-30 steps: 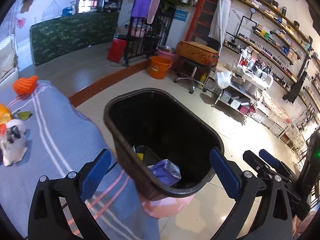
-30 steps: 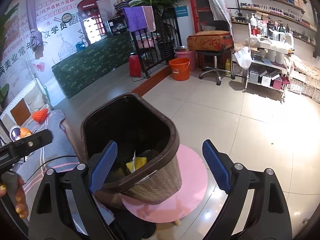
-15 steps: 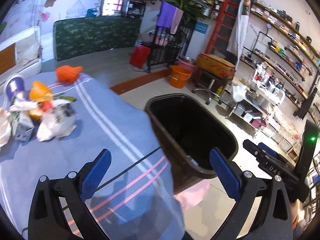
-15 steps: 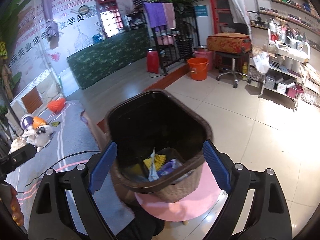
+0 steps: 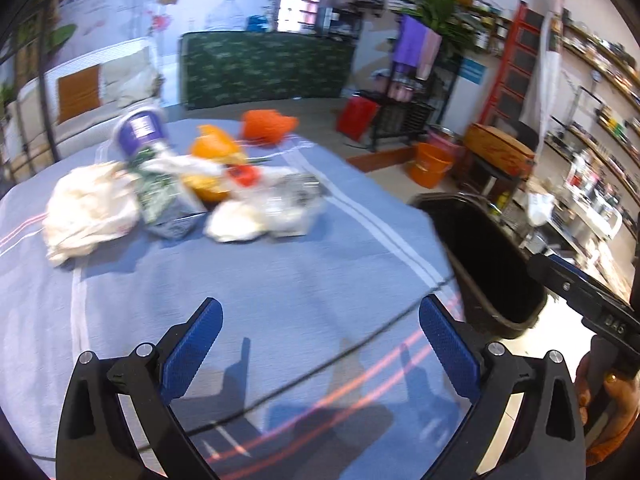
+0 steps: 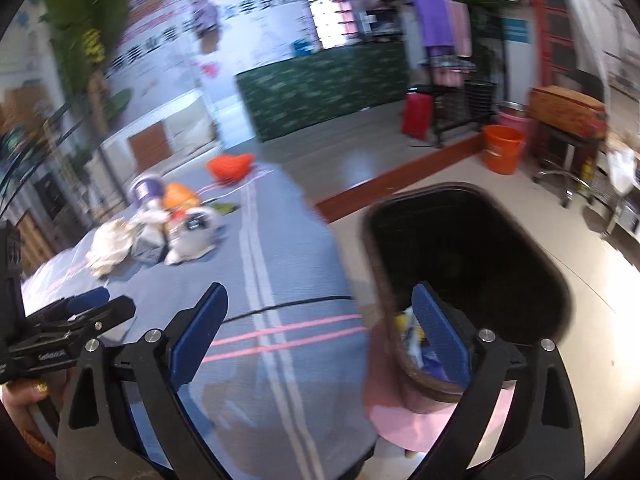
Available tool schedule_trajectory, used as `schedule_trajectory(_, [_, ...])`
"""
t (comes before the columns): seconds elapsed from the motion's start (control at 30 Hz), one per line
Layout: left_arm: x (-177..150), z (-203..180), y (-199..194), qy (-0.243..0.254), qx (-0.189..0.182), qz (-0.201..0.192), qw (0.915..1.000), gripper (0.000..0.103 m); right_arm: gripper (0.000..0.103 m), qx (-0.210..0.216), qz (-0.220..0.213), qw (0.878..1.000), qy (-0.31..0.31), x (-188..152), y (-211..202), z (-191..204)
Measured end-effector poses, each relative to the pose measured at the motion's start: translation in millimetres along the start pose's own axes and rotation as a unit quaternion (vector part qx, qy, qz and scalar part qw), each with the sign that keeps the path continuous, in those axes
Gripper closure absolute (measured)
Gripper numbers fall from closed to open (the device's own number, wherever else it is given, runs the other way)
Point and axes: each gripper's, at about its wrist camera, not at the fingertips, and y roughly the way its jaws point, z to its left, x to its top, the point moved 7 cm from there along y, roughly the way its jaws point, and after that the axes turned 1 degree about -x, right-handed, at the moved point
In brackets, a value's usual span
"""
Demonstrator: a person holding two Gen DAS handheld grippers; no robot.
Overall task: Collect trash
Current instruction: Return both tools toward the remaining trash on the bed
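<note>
A heap of trash lies on the blue-clothed table (image 5: 280,280): crumpled white paper (image 5: 86,208), a carton (image 5: 164,208), a purple cup (image 5: 140,132), an orange wrapper (image 5: 212,148) and a clear plastic pack (image 5: 276,208). My left gripper (image 5: 320,344) hangs open over bare cloth in front of the heap, holding nothing. The dark bin (image 5: 488,264) stands off the table's right edge. In the right wrist view the bin (image 6: 480,240) holds wrappers (image 6: 412,332). My right gripper (image 6: 320,332) is opening, nothing between its jaws, beside the bin's rim.
A thin black cable (image 5: 320,364) runs across the cloth. An orange knitted piece (image 5: 266,124) lies at the table's far edge. The bin rests on a pink stool (image 6: 404,412). On the floor beyond stand an orange bucket (image 6: 502,148), a cushioned stool (image 6: 568,112) and a black rack (image 5: 404,112).
Both views have swung left, from over the bin to the table. The trash heap now sits ahead of the left gripper, and the bin has slid to the right in both views.
</note>
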Motion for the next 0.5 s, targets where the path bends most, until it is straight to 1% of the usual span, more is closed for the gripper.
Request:
schedule_trajectory(0.1, [-4.0,34.3,-8.6,-0.02,0.023,-0.006,0.9995,0.006,0.011,0.027,0.015,0.999,-0.028,-1.2,13.3,31.1])
schedule_trajectory(0.23, [-5.9,79.6,-17.3,-0.043,0.06,-0.01,0.9972,0.006,0.011,0.062,0.038,0.996,-0.043,-0.8,29.0,60.7])
schedule_trajectory(0.37, [-1.3,125.3,-23.3,-0.06,0.101,-0.015,0.9929,0.006,0.011,0.072,0.044,0.994,-0.066,1.0,39.3,83.2])
schedule_trajectory(0.43, [4.2,146.4,-22.6,-0.072,0.115,-0.016,0.9907,0.006,0.011,0.078,0.051,0.993,-0.076,3.0,47.0,96.2])
schedule_trajectory(0.5, [13.8,165.2,-21.8,-0.086,0.117,-0.023,0.9891,0.006,0.011,0.087,0.058,0.992,-0.076,5.2,53.0,103.5])
